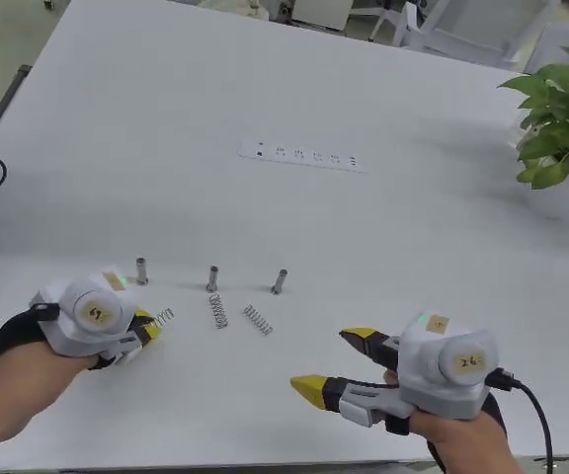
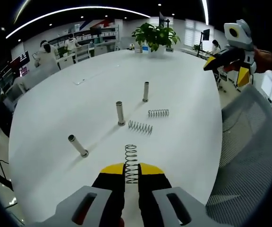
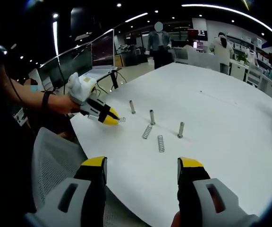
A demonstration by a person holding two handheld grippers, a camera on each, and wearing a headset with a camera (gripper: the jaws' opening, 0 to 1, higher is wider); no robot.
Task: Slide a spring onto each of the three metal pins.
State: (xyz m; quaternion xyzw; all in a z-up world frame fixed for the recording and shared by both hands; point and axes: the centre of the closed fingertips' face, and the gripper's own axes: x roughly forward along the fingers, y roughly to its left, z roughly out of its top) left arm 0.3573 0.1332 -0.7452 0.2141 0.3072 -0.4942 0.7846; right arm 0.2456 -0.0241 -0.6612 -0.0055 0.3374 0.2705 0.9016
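Note:
Three short metal pins stand upright in a row on the white table: left pin point(image 1: 141, 271), middle pin point(image 1: 212, 278), right pin point(image 1: 280, 281). Two loose springs lie just in front of them, one point(image 1: 217, 311) below the middle pin and one point(image 1: 257, 319) below the right pin. My left gripper point(image 1: 149, 326) sits near the left pin, its yellow jaws shut on a third spring point(image 2: 131, 163) that sticks out forward toward the pins point(image 2: 120, 113). My right gripper point(image 1: 324, 360) hovers at the front right, jaws wide open and empty, well short of the springs point(image 3: 160, 143).
A white power strip point(image 1: 301, 155) lies mid-table behind the pins. A leafy plant point(image 1: 561, 118) stands at the far right. The table's front edge point(image 1: 265, 462) runs just below both hands. A grey mesh chair back point(image 2: 249, 142) is beside the table.

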